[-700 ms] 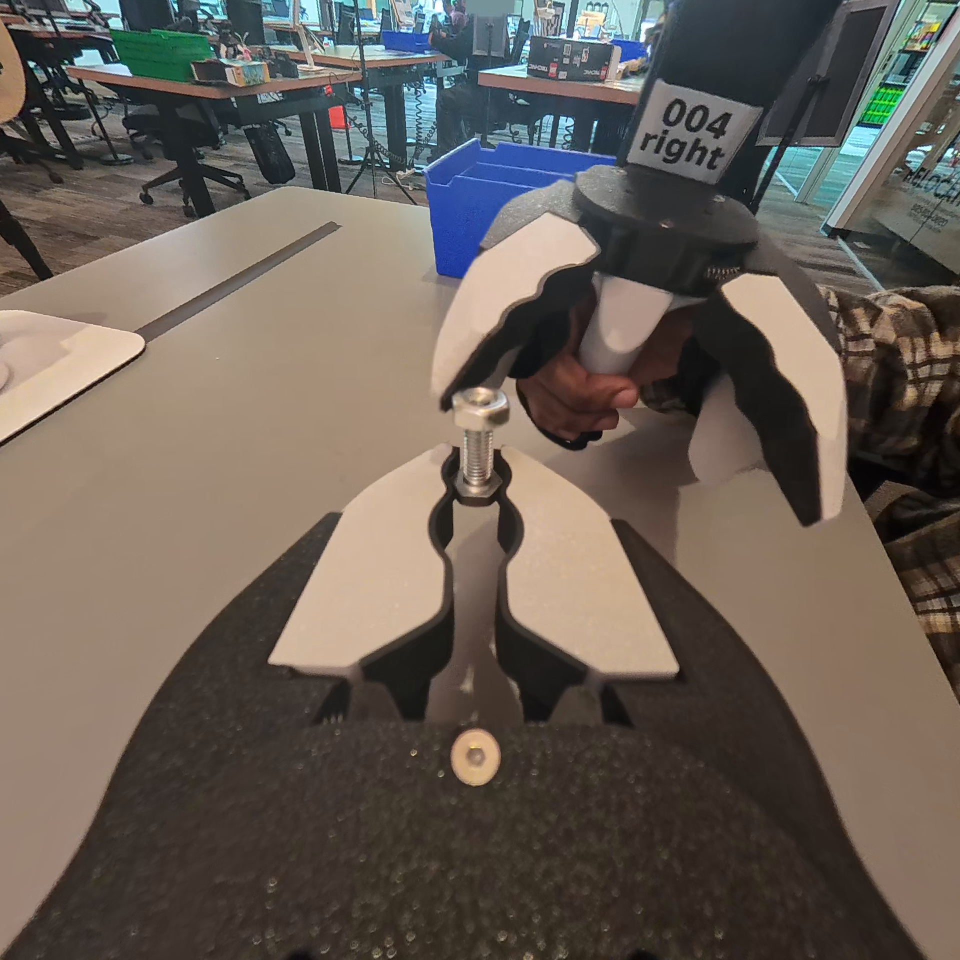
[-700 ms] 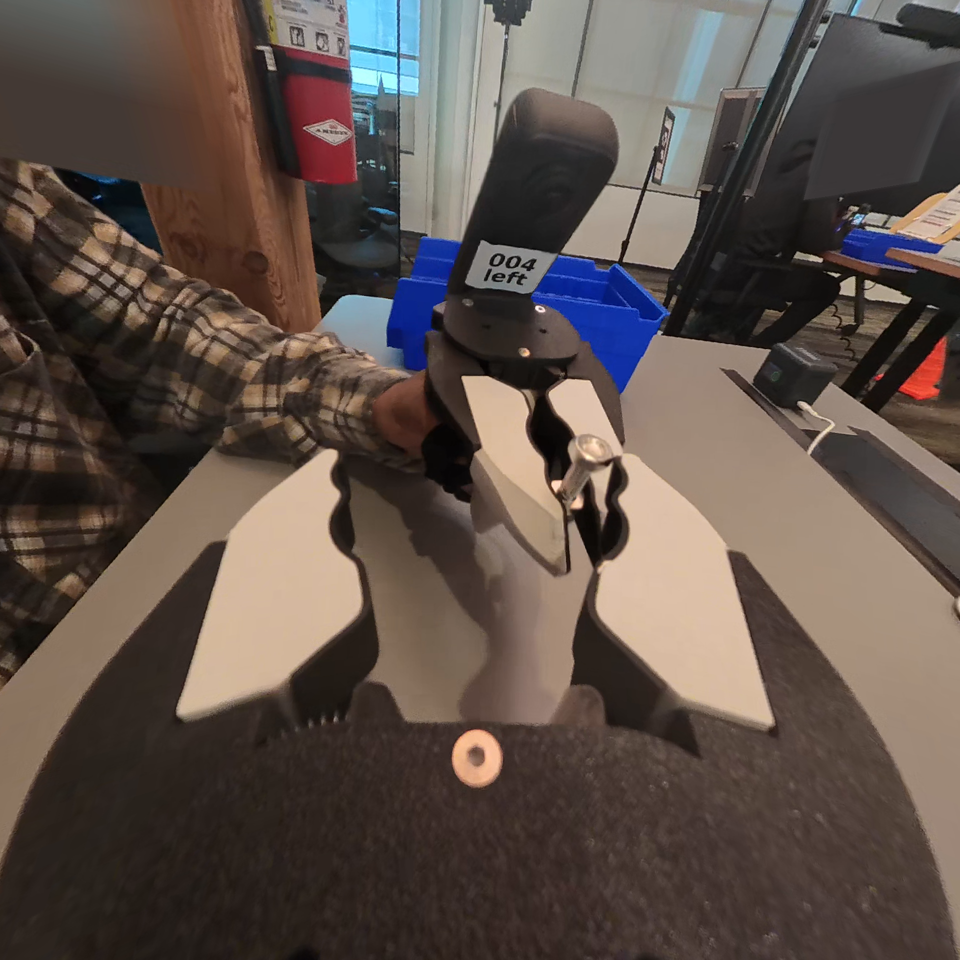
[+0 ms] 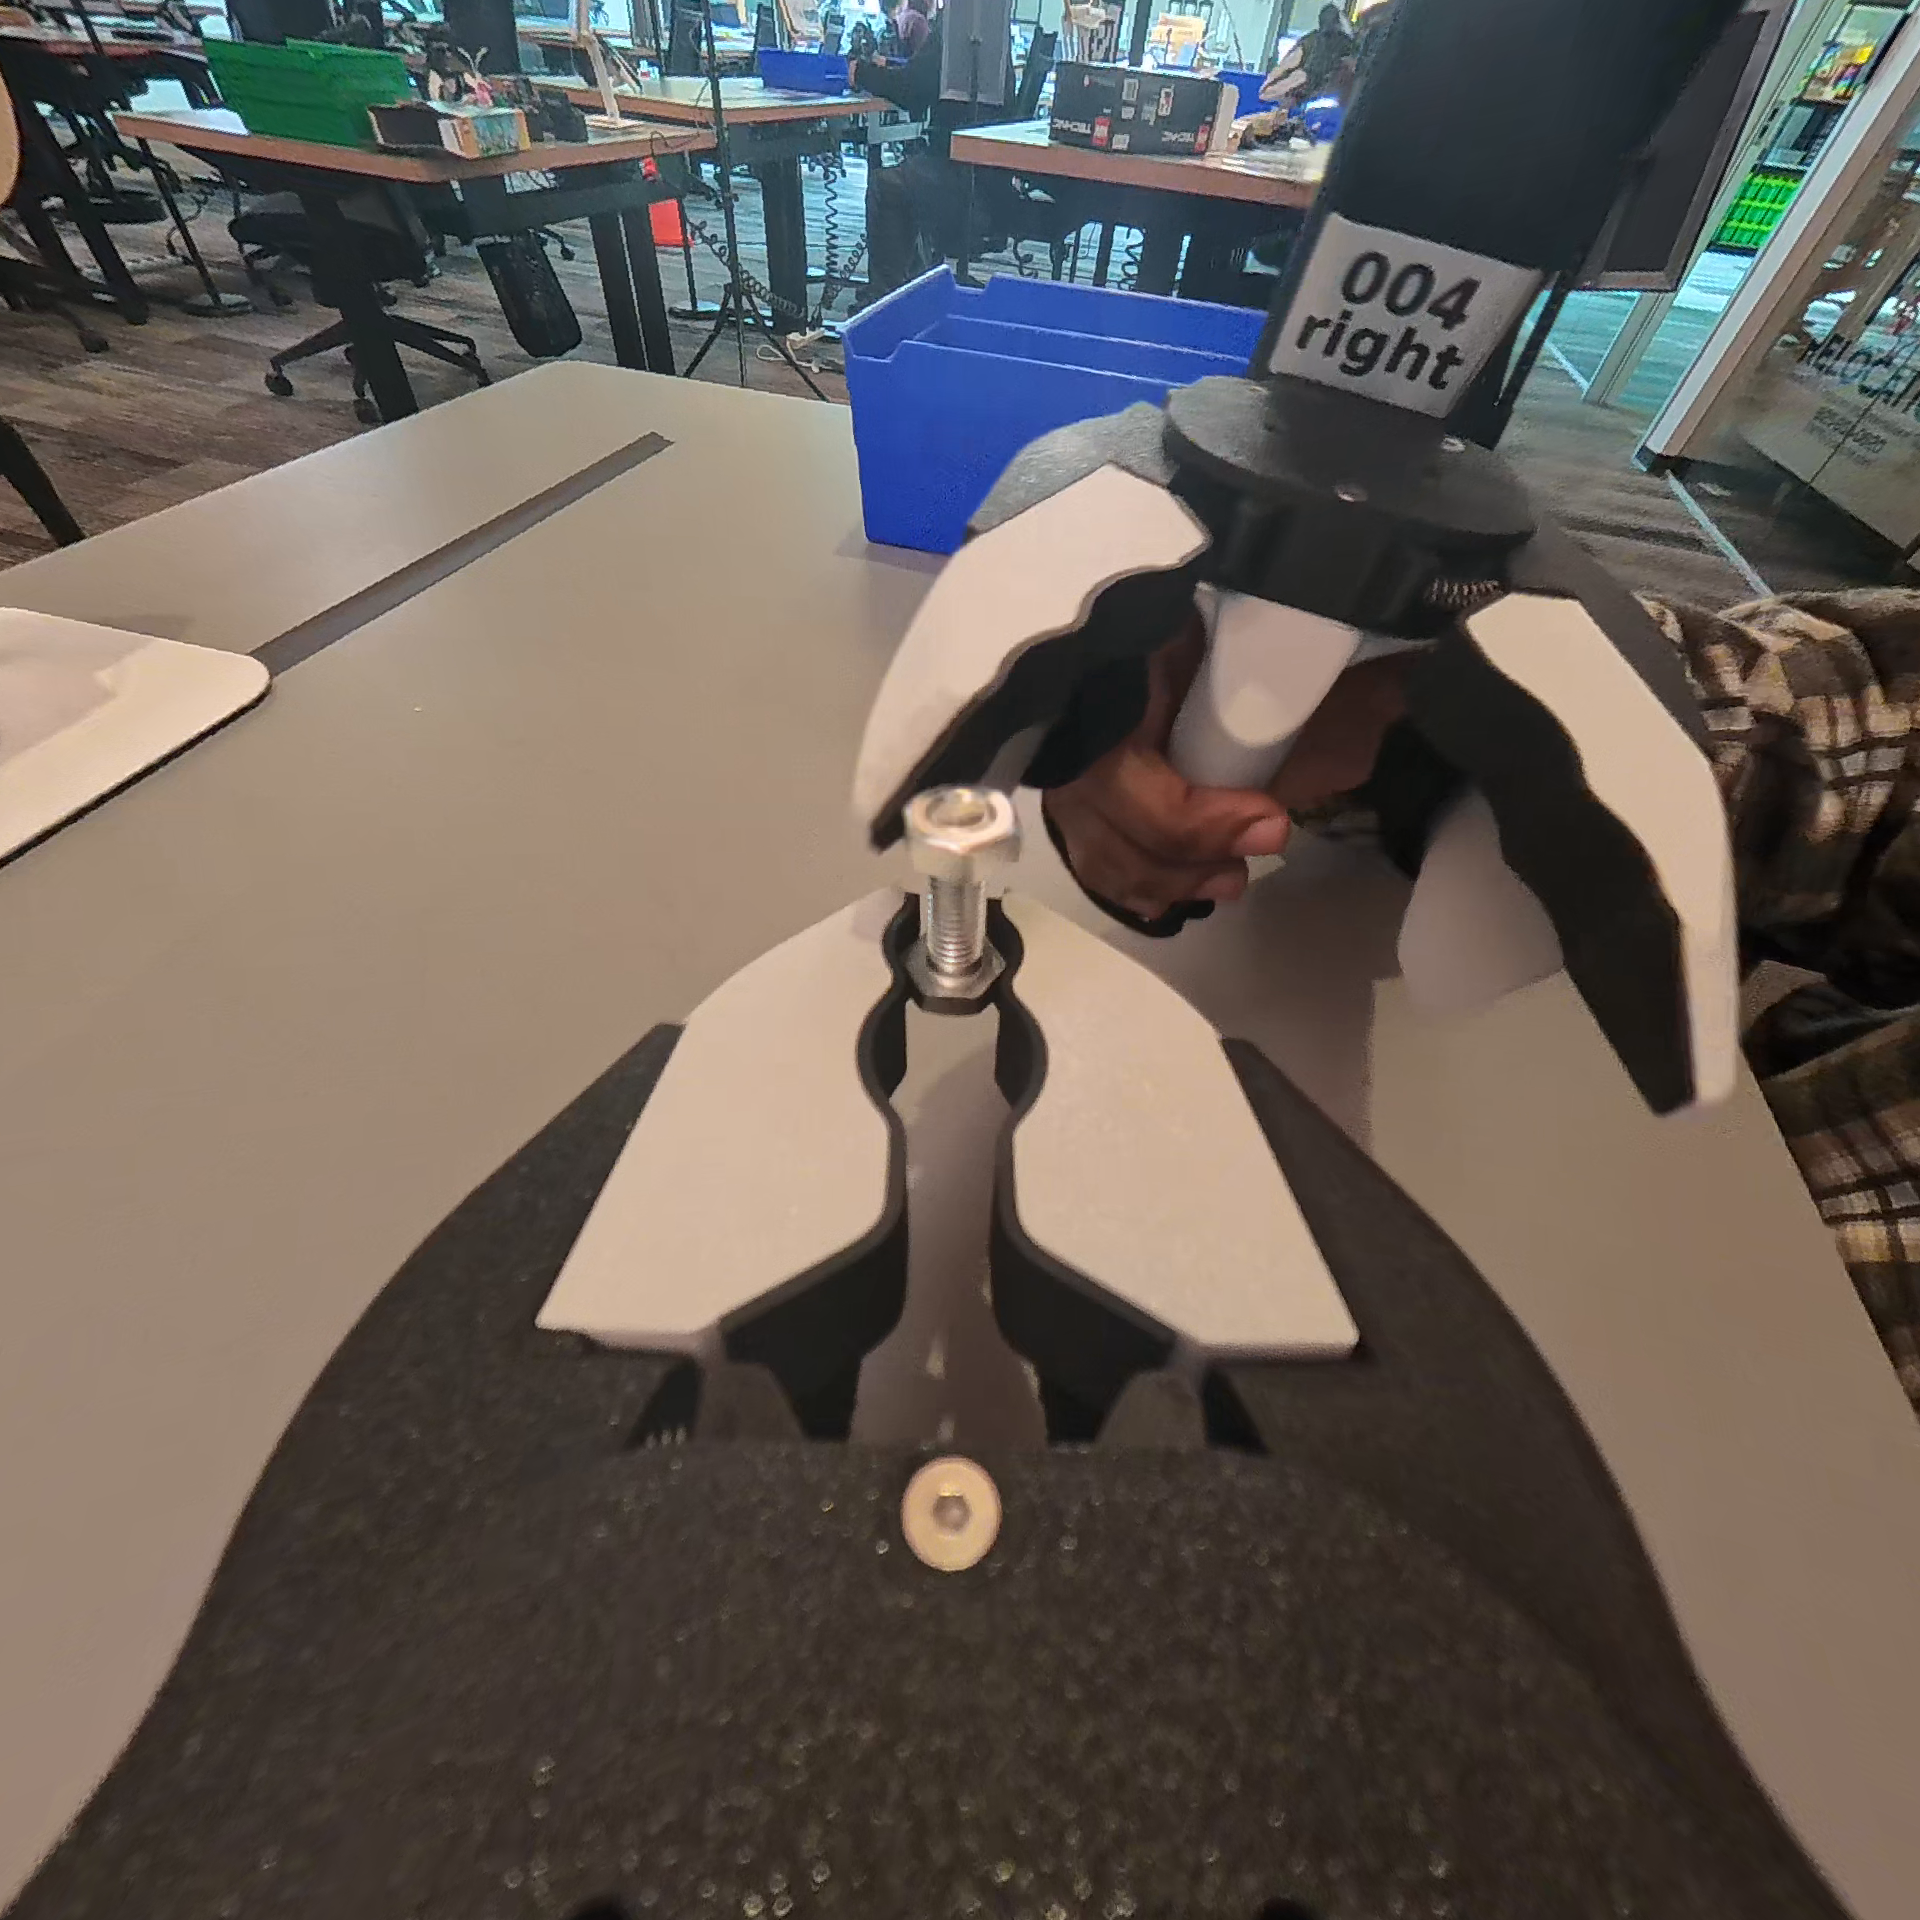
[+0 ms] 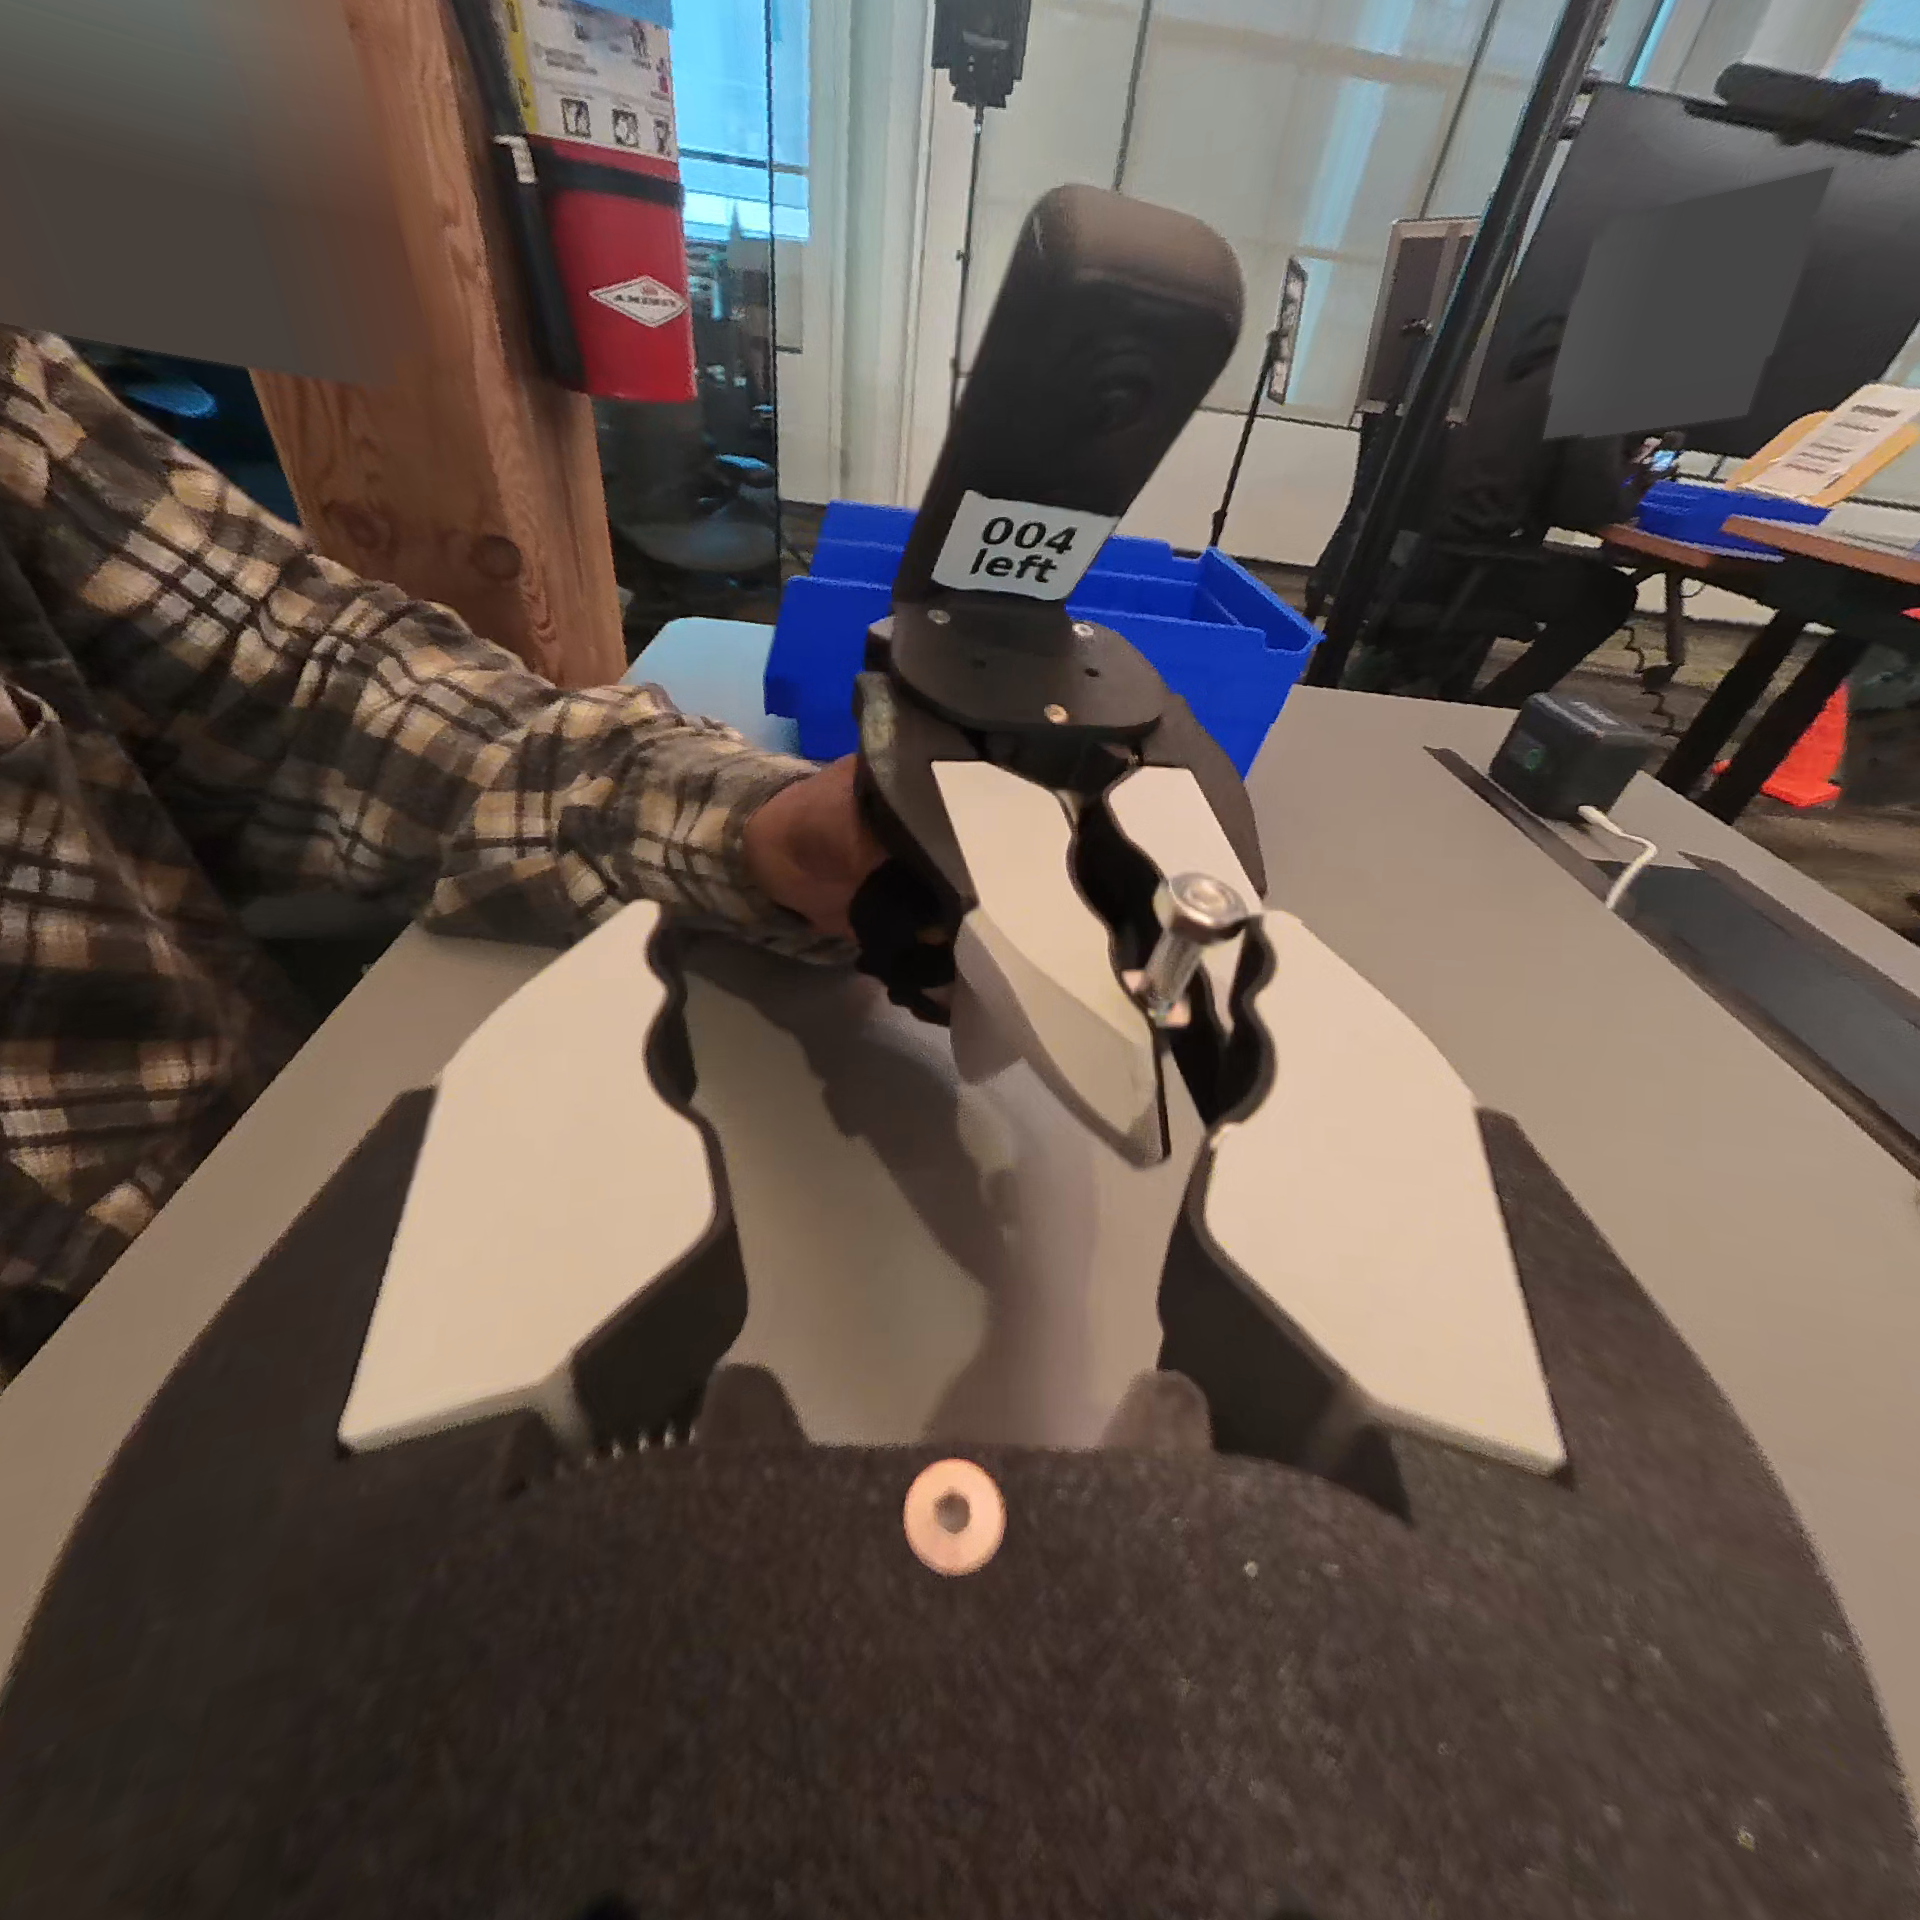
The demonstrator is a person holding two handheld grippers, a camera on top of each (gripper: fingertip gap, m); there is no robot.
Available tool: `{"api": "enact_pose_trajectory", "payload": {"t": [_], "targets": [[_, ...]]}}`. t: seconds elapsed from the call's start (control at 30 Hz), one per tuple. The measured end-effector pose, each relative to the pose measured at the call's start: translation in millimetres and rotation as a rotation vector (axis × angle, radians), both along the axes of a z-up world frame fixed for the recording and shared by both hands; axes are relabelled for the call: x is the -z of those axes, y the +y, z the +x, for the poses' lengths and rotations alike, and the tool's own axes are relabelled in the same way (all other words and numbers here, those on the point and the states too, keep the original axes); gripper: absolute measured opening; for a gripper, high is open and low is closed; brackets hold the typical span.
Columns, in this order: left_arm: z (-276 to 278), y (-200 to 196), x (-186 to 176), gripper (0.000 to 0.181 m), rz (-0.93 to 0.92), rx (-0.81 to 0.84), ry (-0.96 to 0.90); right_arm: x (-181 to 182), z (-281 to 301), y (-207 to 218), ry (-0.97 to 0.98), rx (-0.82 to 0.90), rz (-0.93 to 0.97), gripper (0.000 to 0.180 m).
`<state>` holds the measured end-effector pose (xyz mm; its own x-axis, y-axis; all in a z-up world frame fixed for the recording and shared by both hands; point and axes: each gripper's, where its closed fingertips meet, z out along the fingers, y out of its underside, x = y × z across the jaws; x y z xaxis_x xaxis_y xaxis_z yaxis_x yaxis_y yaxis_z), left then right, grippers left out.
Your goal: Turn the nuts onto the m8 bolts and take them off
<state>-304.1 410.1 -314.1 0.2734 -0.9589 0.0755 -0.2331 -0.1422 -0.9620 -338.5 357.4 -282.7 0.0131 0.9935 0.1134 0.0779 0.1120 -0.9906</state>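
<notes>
A grey table point(image 3: 436, 831) carries a blue bin point(image 3: 997, 416) at its far edge. Above it, the right gripper point(image 3: 1299, 956) hangs wide open and empty, one finger point(image 3: 997, 644) just beside the bolt head, probably ready to turn it. The left gripper point(image 3: 951, 961) is closed on the nut point(image 3: 951, 977), holding it steady so the upright bolt point(image 3: 958, 883) threaded through it can spin.

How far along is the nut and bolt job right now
Done: a nut sits threaded at the top end of the bolt. In hand: the left gripper clamps the bolt's base; the right gripper is open beside it. Left: grip and turn the nut.
</notes>
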Motion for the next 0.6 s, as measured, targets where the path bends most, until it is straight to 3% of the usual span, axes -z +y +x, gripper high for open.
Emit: {"api": "enact_pose_trajectory", "payload": {"t": [0.6], "targets": [[3.8,-3.7,0.1,0.011,-0.003,0.011,0.002,-1.7,-9.2,5.0,0.032,0.004,-0.006,0.096]]}}
